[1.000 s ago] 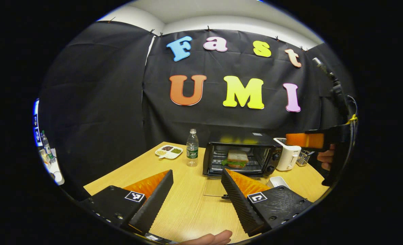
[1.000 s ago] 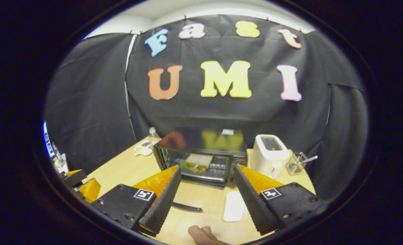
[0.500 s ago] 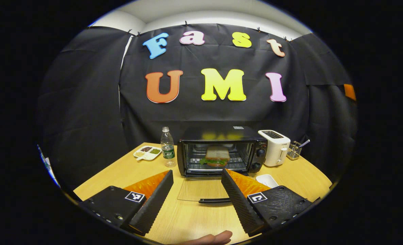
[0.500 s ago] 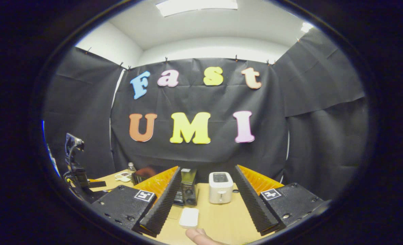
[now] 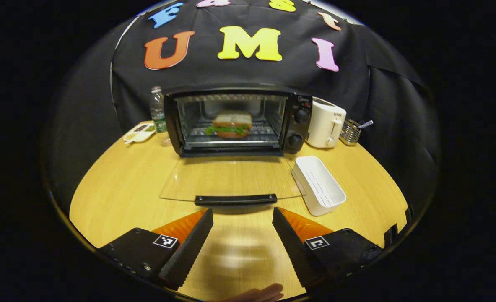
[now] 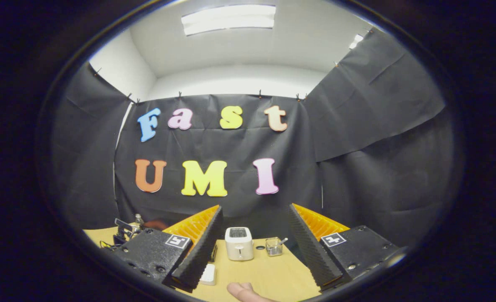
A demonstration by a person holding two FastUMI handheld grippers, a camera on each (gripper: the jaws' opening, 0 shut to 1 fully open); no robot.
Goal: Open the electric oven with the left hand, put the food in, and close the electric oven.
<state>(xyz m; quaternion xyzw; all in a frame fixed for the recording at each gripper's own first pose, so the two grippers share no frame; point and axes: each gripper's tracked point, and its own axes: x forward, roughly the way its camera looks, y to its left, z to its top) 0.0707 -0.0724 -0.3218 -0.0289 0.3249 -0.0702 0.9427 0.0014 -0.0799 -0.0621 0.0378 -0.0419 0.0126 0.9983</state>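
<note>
Left gripper [image 5: 242,230] closing in on door handle [image 5: 235,199], fingers spread, empty; glass door [image 5: 231,178] fragile, lifting by stiff handle.

Demo booth: black cloth wall [image 6: 357,126], table w/ toaster [image 5: 325,123].

A light wooden worktop [image 5: 118,188] carries a black electric oven [image 5: 235,121] at its far side, with the oven's glass door [image 5: 231,178] folded down flat over the wood. To the oven's left stand a clear plastic water bottle [image 5: 158,111] and a white divided snack dish [image 5: 138,133]. To its right sit a white toaster [image 5: 325,124], a wire mesh utensil holder [image 5: 350,132], and nearer, a white rectangular plastic tray [image 5: 319,184].
</note>
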